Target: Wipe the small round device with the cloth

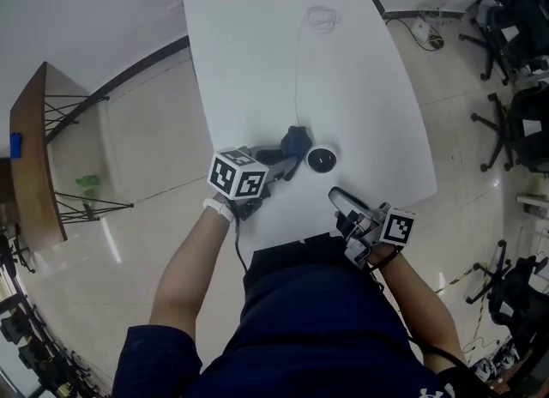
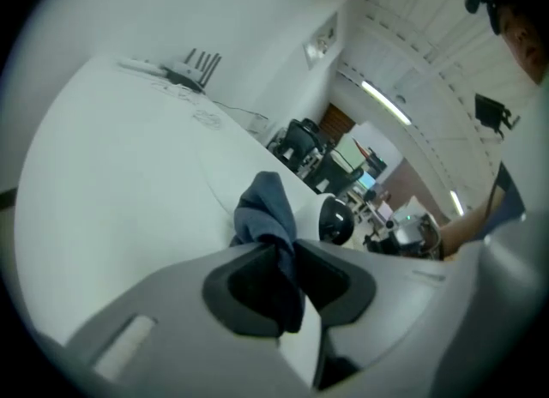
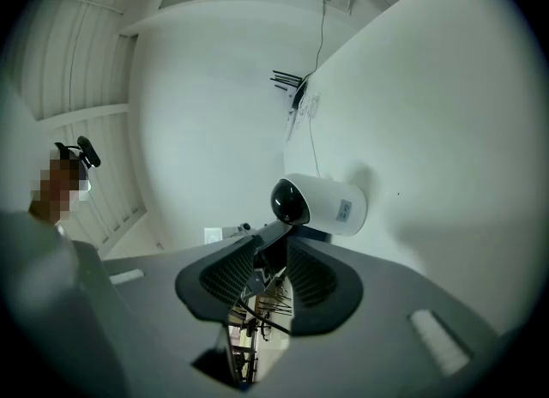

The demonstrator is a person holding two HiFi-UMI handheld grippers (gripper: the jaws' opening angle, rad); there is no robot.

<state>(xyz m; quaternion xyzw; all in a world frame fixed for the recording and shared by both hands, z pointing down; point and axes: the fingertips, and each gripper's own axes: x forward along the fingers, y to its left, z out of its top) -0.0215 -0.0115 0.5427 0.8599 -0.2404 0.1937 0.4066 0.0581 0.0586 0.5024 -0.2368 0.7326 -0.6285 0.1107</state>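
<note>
Pinching the cloth (image 2: 266, 208), left claw (image 2: 287, 246) angles down beside device (image 1: 322, 159).

Soft cloth (image 2: 268, 208), glossy plastic device (image 3: 330, 203), smooth matt table (image 1: 257, 62)

My left gripper (image 2: 287, 255), angled down, clamps the cloth (image 2: 268, 208); my right gripper (image 3: 276, 259), off its right side, holds empty jaws slightly apart.

Glossy pale floor (image 1: 154, 130); white table (image 1: 257, 45); black chairs (image 1: 521, 126); possibly wooden shelf (image 1: 34, 173).
</note>
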